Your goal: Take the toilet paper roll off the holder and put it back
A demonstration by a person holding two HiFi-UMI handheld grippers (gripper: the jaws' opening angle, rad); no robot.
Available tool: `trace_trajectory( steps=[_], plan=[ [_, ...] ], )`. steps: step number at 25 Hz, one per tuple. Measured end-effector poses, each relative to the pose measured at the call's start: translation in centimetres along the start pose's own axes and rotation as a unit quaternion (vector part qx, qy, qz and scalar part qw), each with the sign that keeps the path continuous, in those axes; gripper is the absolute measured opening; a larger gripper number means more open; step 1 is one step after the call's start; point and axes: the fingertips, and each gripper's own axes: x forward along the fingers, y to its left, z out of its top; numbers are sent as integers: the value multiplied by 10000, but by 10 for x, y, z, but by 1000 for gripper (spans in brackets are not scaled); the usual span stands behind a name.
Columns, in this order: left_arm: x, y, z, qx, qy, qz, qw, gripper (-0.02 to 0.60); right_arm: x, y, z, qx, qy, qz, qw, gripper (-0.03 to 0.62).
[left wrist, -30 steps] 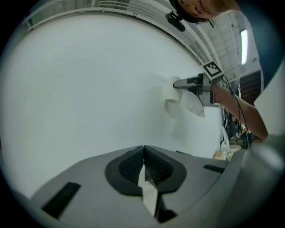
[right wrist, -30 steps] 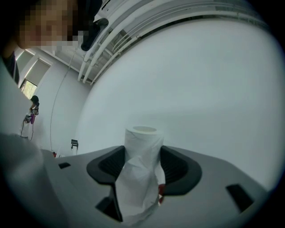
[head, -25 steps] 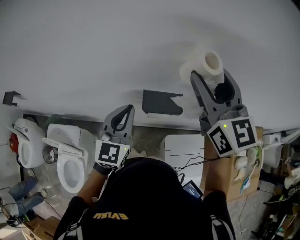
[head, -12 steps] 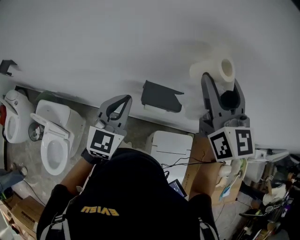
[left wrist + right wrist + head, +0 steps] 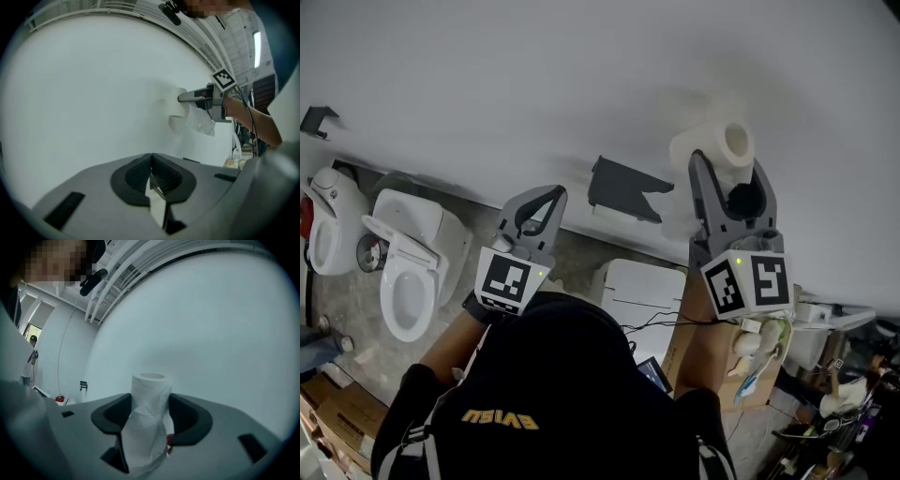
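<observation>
Progress: first half looks done. The toilet paper roll is off the holder. The holder is a dark bracket on the white wall and nothing hangs on it. Putting the roll back is not yet done.

Where the roll is: clamped in the right gripper, up by the wall, to the right of the holder and a little above it in the head view, clearly apart from it. The right gripper view shows the roll standing on end between the two pads, core hole up. The jaws are part-way closed and press on its sides. A loose, creased tail of paper hangs down the front.

Left gripper: jaws together, nothing between them. It sits to the left of the holder, near it but not touching.

Pose: both arms reach out toward the wall, grippers roughly level. The right arm is held higher and further out. The left gripper view shows it from the side, with the roll close to the wall.

Judgement: what remains is to bring the roll across and down to the bracket, line up the core and seat it.
</observation>
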Motion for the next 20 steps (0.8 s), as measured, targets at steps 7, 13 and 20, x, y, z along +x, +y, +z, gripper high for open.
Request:
trace_trajectory(
  steps=[7, 13, 20],
  plan=[
    [1, -2, 0, 14, -3, -39, 10000, 12, 6, 9, -28, 72, 211, -67, 9997, 253],
    [3, -7, -3, 44, 61, -106, 9999, 12, 11, 17, -64, -84, 448, -255, 9986, 253],
    [4, -7, -4, 55, 93, -132, 9999, 12, 17, 26, -105, 255, 698, -260, 9969, 253]
  ],
)
